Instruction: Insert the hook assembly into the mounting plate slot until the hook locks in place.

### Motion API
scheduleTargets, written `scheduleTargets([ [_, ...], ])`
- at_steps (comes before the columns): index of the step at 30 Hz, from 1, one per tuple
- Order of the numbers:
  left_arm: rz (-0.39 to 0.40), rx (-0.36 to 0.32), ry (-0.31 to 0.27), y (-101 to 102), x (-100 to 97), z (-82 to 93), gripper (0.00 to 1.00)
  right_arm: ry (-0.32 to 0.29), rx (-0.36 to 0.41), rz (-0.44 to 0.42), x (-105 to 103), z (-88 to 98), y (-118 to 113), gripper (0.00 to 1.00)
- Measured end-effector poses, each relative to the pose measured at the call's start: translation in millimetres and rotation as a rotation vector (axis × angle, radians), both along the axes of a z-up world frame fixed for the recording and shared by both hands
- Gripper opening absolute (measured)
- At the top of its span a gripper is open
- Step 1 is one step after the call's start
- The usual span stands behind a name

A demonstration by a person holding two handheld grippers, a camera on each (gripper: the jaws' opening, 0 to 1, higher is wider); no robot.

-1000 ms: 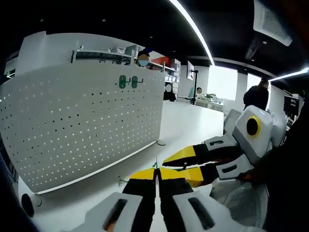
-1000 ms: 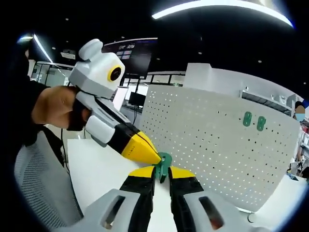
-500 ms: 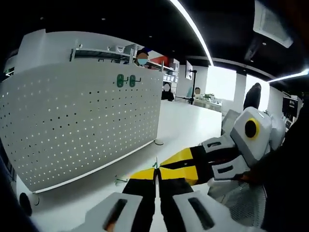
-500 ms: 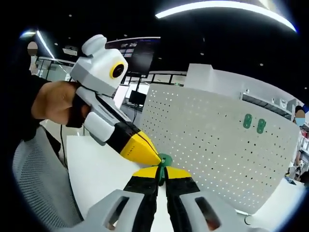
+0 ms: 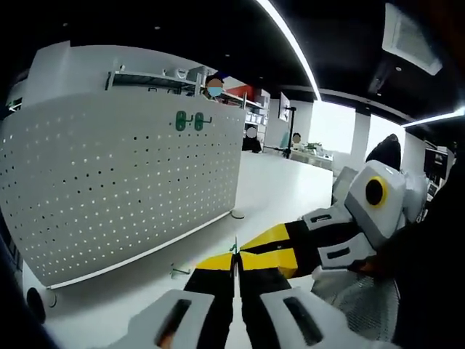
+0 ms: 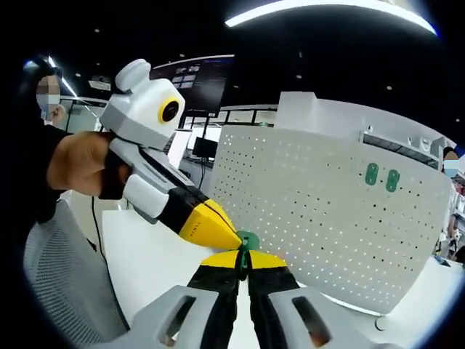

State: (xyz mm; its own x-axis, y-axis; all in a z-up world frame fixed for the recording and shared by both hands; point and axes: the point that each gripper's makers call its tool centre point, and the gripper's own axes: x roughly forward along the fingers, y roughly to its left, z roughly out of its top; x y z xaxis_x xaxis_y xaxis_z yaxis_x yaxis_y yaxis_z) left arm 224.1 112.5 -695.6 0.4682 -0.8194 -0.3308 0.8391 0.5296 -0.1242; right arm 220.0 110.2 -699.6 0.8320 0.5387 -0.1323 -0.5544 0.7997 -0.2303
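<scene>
Not yet inserted, by the look of it: green hook assembly (image 6: 246, 243) pinched between the closed yellow tips of the right gripper (image 6: 243, 256), held in the air out in front of the pegboard mounting plate (image 6: 327, 211) and apart from it. Left gripper (image 5: 234, 259) clenched too, tips pressed together with only a sliver of green at their point; seen from the right gripper view, its yellow nose (image 6: 207, 227) touching the same green piece, so probably a two-handed hold or a handover. Left to do, judging from this: carry the piece to a free slot, press in, seat until locked. Two green hooks (image 5: 187, 121) already mounted high on the plate, near its far right end in the left gripper view. Plate: white, thin sheet, even grid of small holes, standing upright on a smooth white table (image 5: 276, 189), appearing bowed by the lens. Hook piece: glossy moulded plastic, rounded head, small. A thin wire-like part (image 5: 179, 273) lying on the table near the foot of the plate, too small to identify. Gripper bodies hard white shells, black and yellow jaws.
</scene>
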Motion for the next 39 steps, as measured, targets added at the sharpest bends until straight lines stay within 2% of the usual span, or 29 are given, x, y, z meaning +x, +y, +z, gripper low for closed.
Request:
scheduleTargets([
  [9, -0.016, 0.021, -0.035, 1, -2.0, -3.8, 0.04, 0.013, 0.021, -0.015, 1, 0.6, -3, 0.01],
  [21, -0.028, -0.034, -0.085, 7, -9.4, -1.1, 0.14, 0.02, 0.042, -0.028, 2, 1.2, -7, 0.01],
  [27, -0.039, -0.053, -0.133, 7, -13.0, 3.1, 0.25, 0.023, 0.049, -0.032, 2, 1.3, -8, 0.01],
  [33, -0.052, -0.088, -0.151, 9, -18.1, 3.7, 0.4, 0.023, 0.053, -0.037, 3, 1.9, -9, 0.01],
  [39, -0.065, -0.109, -0.181, 12, -23.0, 2.7, 0.51, 0.024, 0.057, -0.043, 3, 2.7, -10, 0.01],
])
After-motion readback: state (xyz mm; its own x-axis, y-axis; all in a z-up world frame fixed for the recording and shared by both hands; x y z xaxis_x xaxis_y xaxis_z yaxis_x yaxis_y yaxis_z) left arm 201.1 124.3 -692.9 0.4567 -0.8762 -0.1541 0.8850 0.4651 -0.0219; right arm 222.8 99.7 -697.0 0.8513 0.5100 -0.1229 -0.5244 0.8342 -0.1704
